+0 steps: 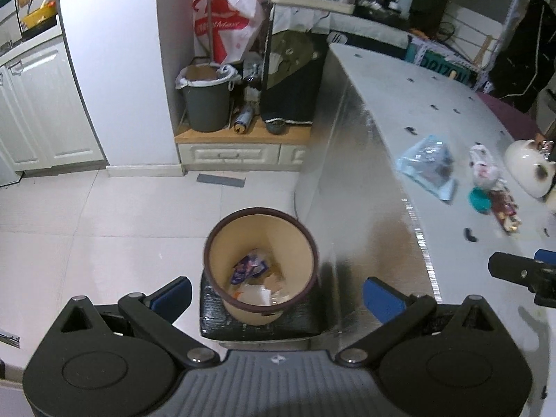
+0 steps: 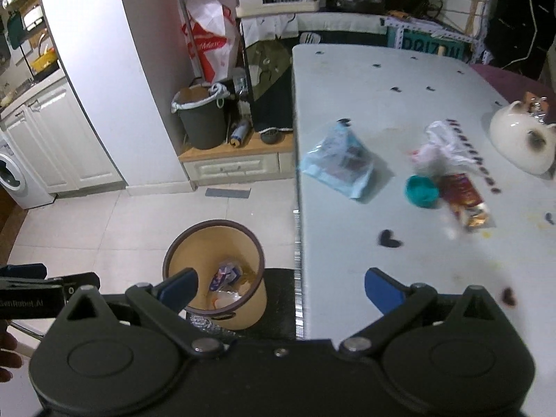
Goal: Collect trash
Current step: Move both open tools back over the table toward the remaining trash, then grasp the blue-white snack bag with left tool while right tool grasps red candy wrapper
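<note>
left gripper [image 1: 278, 293]: jaws spread wide, nothing between the blue pads, positioned above the tan waste bin [image 1: 260, 239]. right gripper [image 2: 281, 290]: jaws likewise spread wide and empty, straddling the table's left edge, with its left finger over the bin mouth in that view.

the tan waste bin, with a dark brown rim, stands on a black block [image 1: 259, 328] on the tiled floor [image 1: 104, 226], just beside the table's left edge at its near end. inside it lie a purple and white wrapper [image 1: 248, 266] and pale paper scraps [image 1: 260, 293].

the white table [image 2: 382, 80] carries the remaining litter, all in its right half and well apart from the bin. a light blue plastic pouch [image 2: 338, 161] lies nearest the left edge. to its right lies a crumpled clear bag with pink contents [image 2: 439, 151]; against that cluster sit a teal round lid [image 2: 422, 191] and a red snack wrapper [image 2: 464, 199], which touch each other. exact overlap among these three is blurred. a white ceramic cat figure [image 2: 521, 142] rests at the right edge. small dark marks are scattered over the tabletop.

beyond the table's far left corner, a grey bin with a white liner [image 1: 205, 100] stands on a low wooden cabinet [image 1: 239, 139], with a red and white carrier bag [image 1: 226, 24] behind it.
</note>
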A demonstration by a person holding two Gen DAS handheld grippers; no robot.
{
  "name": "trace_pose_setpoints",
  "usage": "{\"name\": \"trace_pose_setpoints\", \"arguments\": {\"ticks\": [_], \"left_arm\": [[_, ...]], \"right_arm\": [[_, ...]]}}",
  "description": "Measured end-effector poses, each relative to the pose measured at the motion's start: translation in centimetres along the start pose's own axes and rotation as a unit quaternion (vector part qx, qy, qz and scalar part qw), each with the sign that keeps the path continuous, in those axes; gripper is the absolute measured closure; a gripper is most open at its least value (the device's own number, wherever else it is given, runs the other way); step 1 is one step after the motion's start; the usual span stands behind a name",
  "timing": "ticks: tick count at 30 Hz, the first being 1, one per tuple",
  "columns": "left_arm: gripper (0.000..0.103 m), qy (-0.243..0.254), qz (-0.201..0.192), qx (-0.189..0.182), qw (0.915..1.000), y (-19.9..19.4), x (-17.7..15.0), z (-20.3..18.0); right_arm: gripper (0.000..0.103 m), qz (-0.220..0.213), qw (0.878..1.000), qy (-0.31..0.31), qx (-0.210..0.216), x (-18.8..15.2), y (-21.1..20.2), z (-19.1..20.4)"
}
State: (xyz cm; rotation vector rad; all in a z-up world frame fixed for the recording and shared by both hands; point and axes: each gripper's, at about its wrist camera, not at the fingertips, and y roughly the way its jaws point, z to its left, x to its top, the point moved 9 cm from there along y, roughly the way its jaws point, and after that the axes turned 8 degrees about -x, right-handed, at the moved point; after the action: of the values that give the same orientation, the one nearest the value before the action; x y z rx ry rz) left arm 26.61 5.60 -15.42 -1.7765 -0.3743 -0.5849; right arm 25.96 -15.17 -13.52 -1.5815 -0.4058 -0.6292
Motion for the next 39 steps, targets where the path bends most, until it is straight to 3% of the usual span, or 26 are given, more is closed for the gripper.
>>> {"name": "trace_pose_setpoints", "arguments": {"ticks": [11, 19, 25, 31, 39], "left_arm": [[0.0, 0.007, -0.03, -0.013, 0.9995, -1.7, -2.1, -9.7], [0.0, 0.037, -0.045, -0.031, 0.9978, -1.2, -1.7, -16.3], [0.0, 0.082, -0.043, -0.042, 0.9948, 0.5, 0.1, -19.9], [0.0, 0.121, -0.035, -0.062, 0.9901, 4.6, 3.1, -22.1], [0.0, 0.077, -0.027, -0.086, 0.9929, 11.4, 9.1, -23.2]], "right_arm": [[0.0, -0.021, 1.0, 0.0, -0.012, -1.9, -2.9, -9.3], [0.0, -0.039, 0.999, 0.024, -0.026, -2.3, -3.8, -15.6], [0.0, -0.043, 0.996, 0.06, -0.044, -2.3, -3.1, -19.5], [0.0, -0.054, 0.992, 0.094, -0.063, -2.1, -1.5, -22.5], [0.0, -0.051, 0.984, 0.138, -0.098, -0.9, 2.2, -25.0]]}}
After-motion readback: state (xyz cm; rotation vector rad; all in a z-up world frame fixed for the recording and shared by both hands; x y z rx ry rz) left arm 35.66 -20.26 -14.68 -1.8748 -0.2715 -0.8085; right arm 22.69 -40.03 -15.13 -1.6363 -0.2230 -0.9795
